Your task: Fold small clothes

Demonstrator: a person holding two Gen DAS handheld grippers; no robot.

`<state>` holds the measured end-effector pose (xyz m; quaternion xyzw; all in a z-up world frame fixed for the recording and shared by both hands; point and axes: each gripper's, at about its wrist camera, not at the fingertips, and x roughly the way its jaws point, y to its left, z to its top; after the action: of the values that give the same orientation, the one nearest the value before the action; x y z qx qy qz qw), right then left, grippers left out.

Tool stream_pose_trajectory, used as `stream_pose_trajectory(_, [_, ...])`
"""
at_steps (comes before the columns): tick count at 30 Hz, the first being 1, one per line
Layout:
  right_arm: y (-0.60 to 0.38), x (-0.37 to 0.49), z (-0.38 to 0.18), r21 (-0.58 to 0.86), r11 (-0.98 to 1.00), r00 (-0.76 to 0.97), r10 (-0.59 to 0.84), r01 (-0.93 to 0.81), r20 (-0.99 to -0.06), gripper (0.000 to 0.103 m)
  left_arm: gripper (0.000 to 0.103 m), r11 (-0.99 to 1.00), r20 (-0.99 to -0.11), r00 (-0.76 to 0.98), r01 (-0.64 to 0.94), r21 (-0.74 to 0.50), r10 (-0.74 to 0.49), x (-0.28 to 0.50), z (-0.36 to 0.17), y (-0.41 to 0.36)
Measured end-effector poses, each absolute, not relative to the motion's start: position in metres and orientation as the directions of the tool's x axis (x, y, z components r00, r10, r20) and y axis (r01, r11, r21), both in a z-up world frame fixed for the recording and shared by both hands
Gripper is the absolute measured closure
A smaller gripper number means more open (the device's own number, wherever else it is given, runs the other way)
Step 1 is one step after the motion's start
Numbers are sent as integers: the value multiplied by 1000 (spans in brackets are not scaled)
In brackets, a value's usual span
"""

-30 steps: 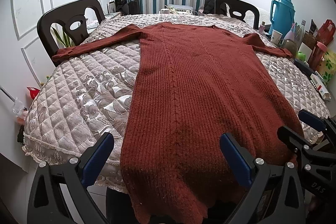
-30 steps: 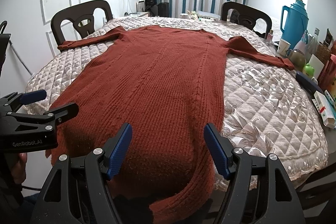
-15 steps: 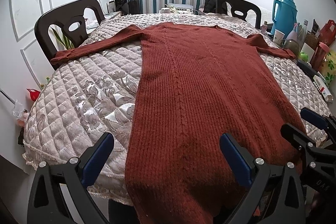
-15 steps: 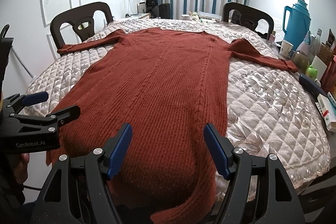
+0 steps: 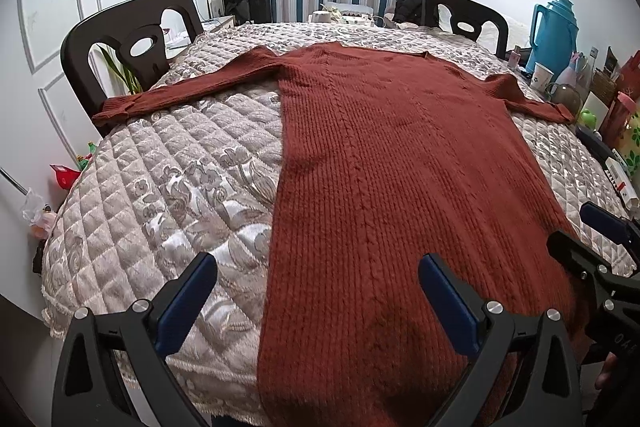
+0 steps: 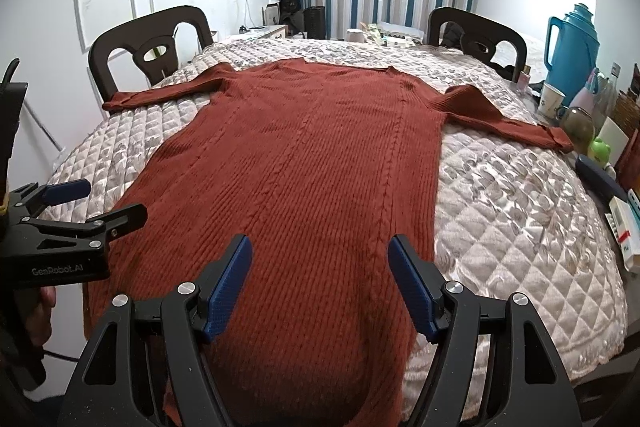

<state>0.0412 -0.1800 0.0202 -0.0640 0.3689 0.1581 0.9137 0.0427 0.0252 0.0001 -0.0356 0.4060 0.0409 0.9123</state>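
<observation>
A long rust-red knit sweater [image 5: 392, 179] lies flat and face up on the quilted table cover [image 5: 168, 187], sleeves spread to both sides, hem hanging over the near edge. It also shows in the right wrist view [image 6: 312, 167]. My left gripper [image 5: 316, 291] is open and empty above the sweater's near left edge. My right gripper [image 6: 320, 271] is open and empty above the hem near the right side. Each gripper shows in the other's view, the right one [image 5: 588, 239] and the left one [image 6: 80, 203].
Two dark chairs [image 5: 128, 43] [image 6: 476, 35] stand at the far sides. A blue thermos [image 6: 572, 47], cups, a jar and boxes crowd the table's right edge [image 6: 616, 203]. Striped curtains hang at the back.
Both grippers have moved forward over the table, so the sweater's hem sits lower in both views. Both stay open and the sweater has not moved.
</observation>
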Motion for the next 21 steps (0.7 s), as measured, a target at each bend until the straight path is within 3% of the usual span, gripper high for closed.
stream_pose_trajectory(13, [-176, 76, 13, 25, 936, 645, 261, -351, -718, 32, 1, 990, -763, 644, -139, -38, 61, 75, -8, 48])
stream_pose_trajectory(21, [-175, 100, 14, 49, 939, 625, 265, -341, -734, 32, 1, 976, -767, 641, -161, -146, -9, 97, -10, 74])
